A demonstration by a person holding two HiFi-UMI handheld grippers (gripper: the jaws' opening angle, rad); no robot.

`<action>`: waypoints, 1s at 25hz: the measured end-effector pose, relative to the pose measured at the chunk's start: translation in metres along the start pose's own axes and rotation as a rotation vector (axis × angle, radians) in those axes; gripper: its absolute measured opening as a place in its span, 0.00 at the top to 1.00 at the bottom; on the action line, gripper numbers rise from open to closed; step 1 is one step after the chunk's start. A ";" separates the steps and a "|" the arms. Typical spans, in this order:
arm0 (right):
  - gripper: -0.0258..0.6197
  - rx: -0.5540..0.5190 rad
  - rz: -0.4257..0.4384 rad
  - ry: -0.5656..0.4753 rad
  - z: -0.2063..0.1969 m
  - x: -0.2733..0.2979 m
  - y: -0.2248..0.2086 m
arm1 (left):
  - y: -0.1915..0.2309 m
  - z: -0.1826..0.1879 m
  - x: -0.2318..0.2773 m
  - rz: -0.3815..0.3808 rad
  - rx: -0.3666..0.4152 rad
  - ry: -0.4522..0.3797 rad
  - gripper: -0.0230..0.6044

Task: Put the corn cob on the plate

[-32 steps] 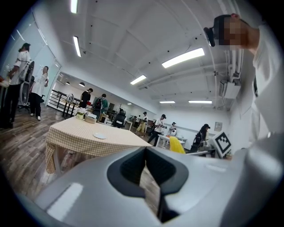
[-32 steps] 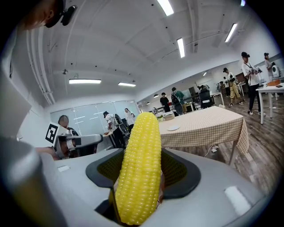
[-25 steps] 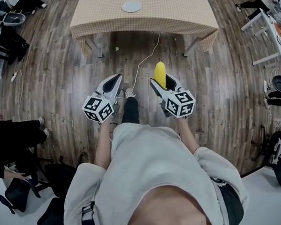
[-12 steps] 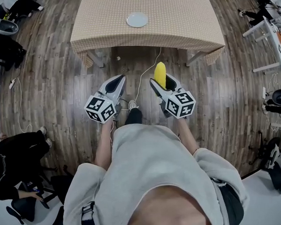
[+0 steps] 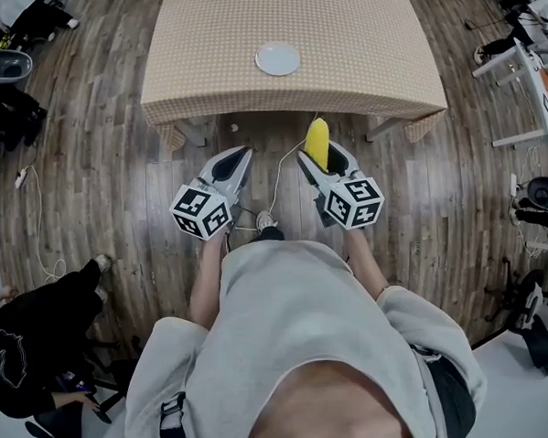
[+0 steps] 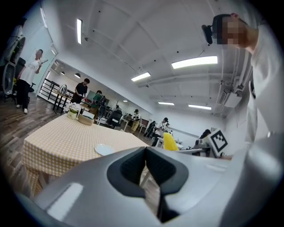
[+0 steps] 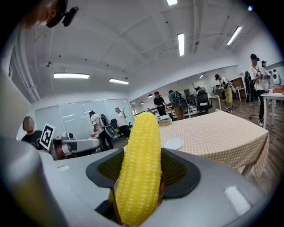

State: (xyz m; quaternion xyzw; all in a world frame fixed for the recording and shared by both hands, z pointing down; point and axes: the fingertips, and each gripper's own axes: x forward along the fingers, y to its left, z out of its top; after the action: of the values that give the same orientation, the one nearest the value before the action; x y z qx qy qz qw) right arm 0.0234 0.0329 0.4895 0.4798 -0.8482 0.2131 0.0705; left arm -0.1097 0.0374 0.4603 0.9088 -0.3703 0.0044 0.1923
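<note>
**Corn cob gripped, plate not yet within reach**

The wooden floor (image 5: 98, 177) fills most of the head view. The person stands on it, facing the near edge of a tabletop (image 5: 356, 44) covered in a beige checked cloth. Both claws are held out in front of the body, over the floor and just short of that edge.

The left claw (image 5: 241, 155) is clenched with its two pads pressed together. Nothing sits between them, so it has no part in the carry.

The right claw (image 5: 321, 154) is clamped on the corn cob (image 5: 316, 138). It grips the lower part, and the yellow tip stands up and forward out of the pads.

The small white plate (image 5: 277, 59) lies bare near the middle of the tabletop, well apart from the cob and a little to the left of the right claw's line.

I judge the pickup done and the carry only partly done. The cob has yet to be brought over the cloth to the plate, lowered onto it and let go.
</note>
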 end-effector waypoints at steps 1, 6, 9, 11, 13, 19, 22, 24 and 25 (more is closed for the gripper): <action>0.55 0.002 -0.009 0.001 0.002 0.006 0.001 | 0.005 0.002 0.000 -0.007 0.000 0.000 0.95; 0.55 0.000 -0.043 0.008 0.003 0.016 0.003 | 0.020 0.006 0.002 -0.034 -0.005 0.007 0.95; 0.55 0.010 -0.061 0.016 -0.002 0.015 -0.001 | 0.021 0.001 0.006 -0.048 -0.015 0.016 0.95; 0.55 0.014 -0.069 0.016 -0.003 0.016 -0.002 | 0.022 -0.001 0.008 -0.056 -0.021 0.024 0.95; 0.55 0.008 -0.075 0.013 -0.004 0.017 0.000 | 0.025 -0.003 0.009 -0.061 -0.022 0.027 0.95; 0.55 0.005 -0.074 0.007 0.001 0.030 -0.009 | 0.033 0.000 0.020 -0.062 -0.019 0.020 0.95; 0.55 -0.004 -0.061 0.005 0.006 0.039 -0.015 | 0.040 0.001 0.030 -0.052 -0.020 0.014 0.95; 0.55 -0.004 -0.054 0.008 0.008 0.047 -0.022 | 0.044 0.002 0.037 -0.048 -0.020 0.012 0.95; 0.55 -0.002 -0.051 0.011 0.009 0.053 -0.025 | 0.047 0.003 0.042 -0.045 -0.020 0.012 0.95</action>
State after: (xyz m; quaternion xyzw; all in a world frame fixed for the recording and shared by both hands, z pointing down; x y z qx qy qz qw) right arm 0.0174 -0.0236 0.5058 0.4999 -0.8356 0.2128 0.0809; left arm -0.1116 -0.0222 0.4803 0.9149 -0.3487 0.0018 0.2035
